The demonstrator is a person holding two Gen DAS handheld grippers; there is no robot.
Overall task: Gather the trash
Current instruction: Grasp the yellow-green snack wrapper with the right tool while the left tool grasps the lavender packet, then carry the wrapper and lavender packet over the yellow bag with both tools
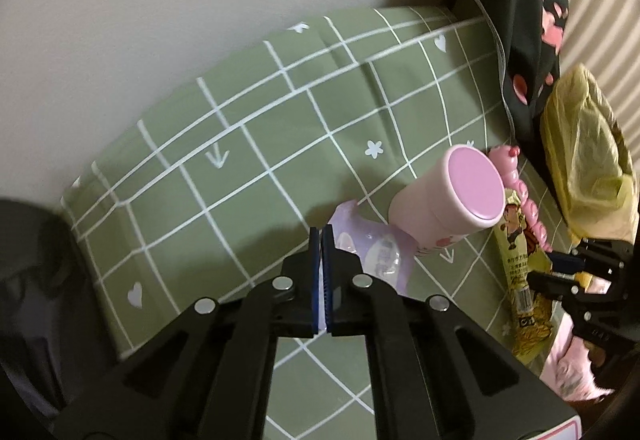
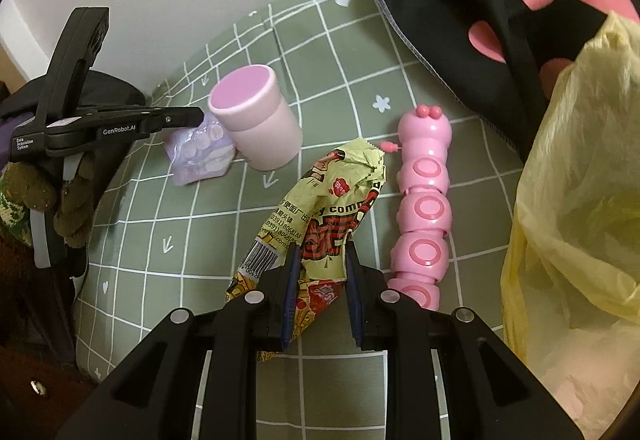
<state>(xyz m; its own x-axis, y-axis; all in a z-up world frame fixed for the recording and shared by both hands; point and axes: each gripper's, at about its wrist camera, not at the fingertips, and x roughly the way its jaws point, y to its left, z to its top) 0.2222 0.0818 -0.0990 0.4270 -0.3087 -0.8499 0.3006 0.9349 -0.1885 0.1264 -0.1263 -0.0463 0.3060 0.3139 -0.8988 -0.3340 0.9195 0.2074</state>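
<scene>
Snack wrapper [image 2: 320,216], green and yellow and crumpled, lies on the green checked bed sheet [image 2: 224,232] and sits squeezed between the blue pads of the right hand-held gripper [image 2: 322,260], which is only a little open around it. At 3 o'clock from the wrapper lies a pink caterpillar toy [image 2: 424,208], just beside it. At 10 o'clock stands a pink cup [image 2: 256,116], and a small purple packet [image 2: 200,156] lies touching the cup's left side. The left hand-held gripper [image 1: 321,236] has its pads pressed tight together, with a thin white sliver showing between them; I cannot tell what that is. Its tip is at the purple packet's edge. A gloved hand [image 2: 68,196] holds it. A yellow bag [image 2: 576,200] hangs open at 3 o'clock, past the toy. A black cloth with pink spots [image 2: 460,0] lies at 1 o'clock.
</scene>
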